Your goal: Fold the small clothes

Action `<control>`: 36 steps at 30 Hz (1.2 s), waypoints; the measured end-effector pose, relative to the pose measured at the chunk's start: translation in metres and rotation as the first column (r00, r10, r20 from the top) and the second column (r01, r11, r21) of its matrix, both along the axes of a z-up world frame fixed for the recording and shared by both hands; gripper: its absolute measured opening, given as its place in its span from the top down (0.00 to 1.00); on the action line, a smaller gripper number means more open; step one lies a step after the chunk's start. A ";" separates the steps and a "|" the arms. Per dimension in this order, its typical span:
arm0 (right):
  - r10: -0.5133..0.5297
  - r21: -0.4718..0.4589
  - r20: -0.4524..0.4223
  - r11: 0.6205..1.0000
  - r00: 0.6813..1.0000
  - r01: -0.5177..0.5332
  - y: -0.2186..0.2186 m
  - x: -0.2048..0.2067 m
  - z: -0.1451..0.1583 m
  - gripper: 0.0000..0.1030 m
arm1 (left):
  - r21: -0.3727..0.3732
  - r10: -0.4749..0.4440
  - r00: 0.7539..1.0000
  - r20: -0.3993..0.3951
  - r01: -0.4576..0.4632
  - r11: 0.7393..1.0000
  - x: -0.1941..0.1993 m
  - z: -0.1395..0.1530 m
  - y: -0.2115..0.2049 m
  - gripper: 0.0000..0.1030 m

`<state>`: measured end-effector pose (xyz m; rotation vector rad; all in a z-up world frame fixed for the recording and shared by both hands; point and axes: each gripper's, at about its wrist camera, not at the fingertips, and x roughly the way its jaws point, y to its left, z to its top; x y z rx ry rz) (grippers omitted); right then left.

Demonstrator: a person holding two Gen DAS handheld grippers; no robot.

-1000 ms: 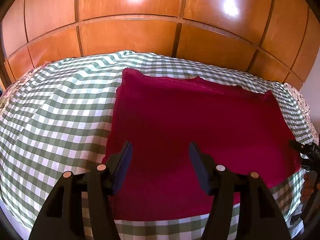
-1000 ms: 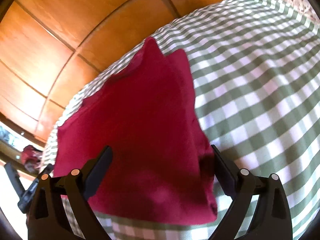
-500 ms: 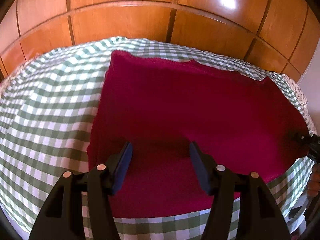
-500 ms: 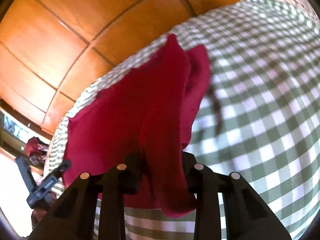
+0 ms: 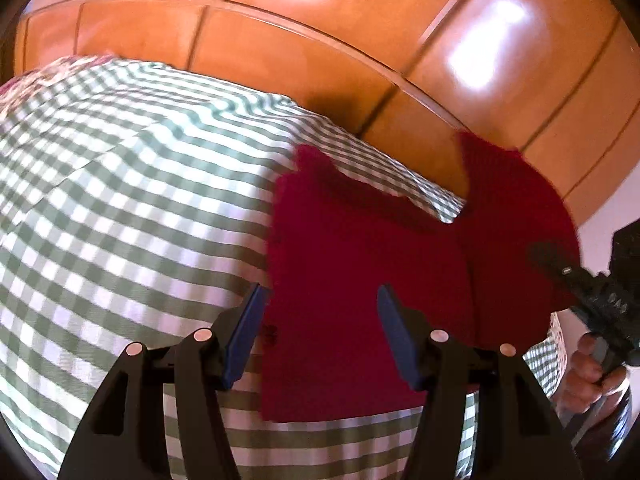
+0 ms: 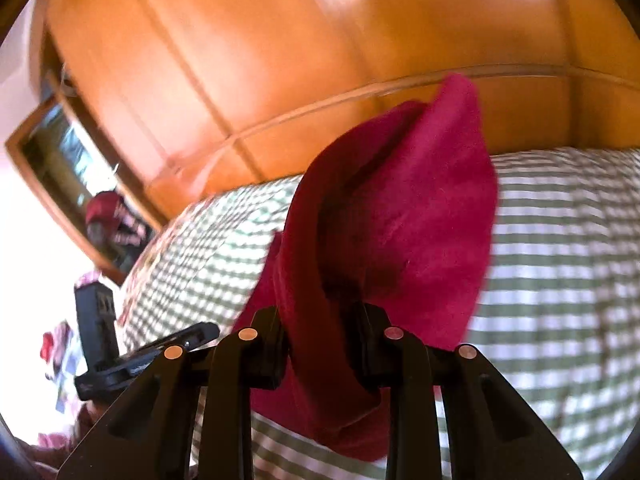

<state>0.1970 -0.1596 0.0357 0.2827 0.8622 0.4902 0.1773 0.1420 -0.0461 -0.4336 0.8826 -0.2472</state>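
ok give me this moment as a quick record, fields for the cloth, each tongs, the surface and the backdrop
cloth: red garment, right side lifted off the bed, the rest lying flat
right tongs: shut on a bunched fold of the garment
left tongs: open, over the flat part, nothing between the pads
surface: green and white checked bedcover
backdrop: glossy wooden panels
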 end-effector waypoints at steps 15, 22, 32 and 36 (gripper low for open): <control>0.270 -0.278 0.010 0.925 0.963 -0.257 0.105 -0.031 -0.050 0.75 | -0.390 -0.069 0.996 -0.065 0.039 0.920 0.023 -0.012 0.035 0.40; 0.348 -0.198 0.012 0.920 0.938 -0.339 0.108 -0.043 -0.049 0.41 | -0.435 -0.161 0.979 -0.124 0.093 0.895 0.061 -0.015 0.000 0.28; 0.173 -0.025 -0.042 0.984 0.984 -0.174 -0.007 -0.087 -0.049 0.25 | -0.289 -0.185 0.958 -0.220 0.117 0.950 0.087 -0.021 -0.024 0.37; -0.008 -0.001 -0.091 1.000 0.996 0.008 -0.074 -0.103 -0.056 0.25 | -0.159 -0.173 0.956 -0.238 0.137 0.978 0.090 -0.015 -0.038 0.69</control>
